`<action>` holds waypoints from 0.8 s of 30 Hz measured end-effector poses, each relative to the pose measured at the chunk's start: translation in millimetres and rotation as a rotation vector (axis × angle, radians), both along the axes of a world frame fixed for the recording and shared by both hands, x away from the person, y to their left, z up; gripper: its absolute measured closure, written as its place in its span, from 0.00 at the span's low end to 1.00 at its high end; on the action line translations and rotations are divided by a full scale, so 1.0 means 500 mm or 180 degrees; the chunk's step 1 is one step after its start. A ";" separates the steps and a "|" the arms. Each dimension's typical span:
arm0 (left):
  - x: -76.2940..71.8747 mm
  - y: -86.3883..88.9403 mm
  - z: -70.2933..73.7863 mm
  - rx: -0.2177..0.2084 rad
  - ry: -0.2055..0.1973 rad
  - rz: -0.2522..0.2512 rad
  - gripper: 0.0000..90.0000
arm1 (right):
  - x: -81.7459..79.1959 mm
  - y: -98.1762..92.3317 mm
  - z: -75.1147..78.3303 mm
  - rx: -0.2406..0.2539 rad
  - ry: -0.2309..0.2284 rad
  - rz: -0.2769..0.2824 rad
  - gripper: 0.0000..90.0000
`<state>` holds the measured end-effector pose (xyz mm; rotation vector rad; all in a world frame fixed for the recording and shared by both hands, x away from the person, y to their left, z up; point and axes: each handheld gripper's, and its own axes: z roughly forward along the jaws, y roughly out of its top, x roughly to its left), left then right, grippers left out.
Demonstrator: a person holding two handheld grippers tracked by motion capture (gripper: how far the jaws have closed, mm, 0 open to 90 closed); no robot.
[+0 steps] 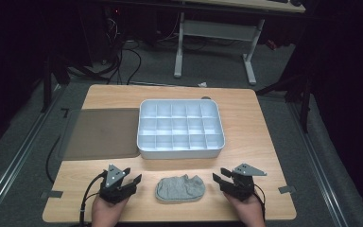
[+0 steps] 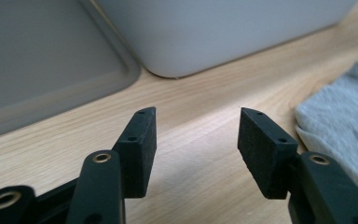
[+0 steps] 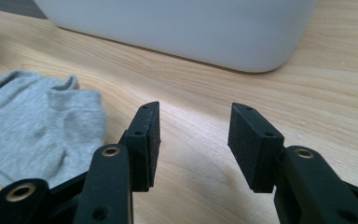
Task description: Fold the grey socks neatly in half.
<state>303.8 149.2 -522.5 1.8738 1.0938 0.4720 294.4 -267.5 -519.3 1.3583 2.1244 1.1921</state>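
While both grippers gape, soft grey sock (image 1: 181, 188) lies crumpled; wooden table (image 1: 260, 127).

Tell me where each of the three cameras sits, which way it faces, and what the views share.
High view: above the near edge, facing forward and down on the table; both hands, left gripper and right gripper show.
Left gripper view: low, along its open jaws toward the white tray.
Right gripper view: the same, from the other side.
Shared: the grey sock and the tray.

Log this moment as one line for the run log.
left gripper: open, empty | right gripper: open, empty | grey sock: on table between them, untouched | divided tray: behind sock, compartments empty
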 end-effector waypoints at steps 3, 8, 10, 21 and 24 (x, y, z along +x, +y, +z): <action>0.001 0.003 0.002 0.0015 -0.0023 0.0037 0.51 | -0.001 0.000 0.003 0.0030 -0.0026 -0.0013 0.59; 0.002 0.000 -0.004 0.0030 -0.0006 -0.0007 0.48 | -0.004 -0.006 -0.003 0.0062 -0.0019 -0.0020 0.55; 0.002 -0.002 -0.004 0.0022 -0.0007 -0.0019 0.47 | -0.006 -0.006 -0.007 0.0058 0.0006 -0.0042 0.54; -0.001 -0.001 -0.005 0.0011 0.0034 -0.0047 0.48 | -0.005 0.004 -0.002 0.0031 -0.0045 -0.0024 0.53; -0.001 -0.004 -0.005 0.0014 0.0048 -0.0067 0.48 | -0.007 0.003 -0.001 0.0060 -0.0040 -0.0033 0.53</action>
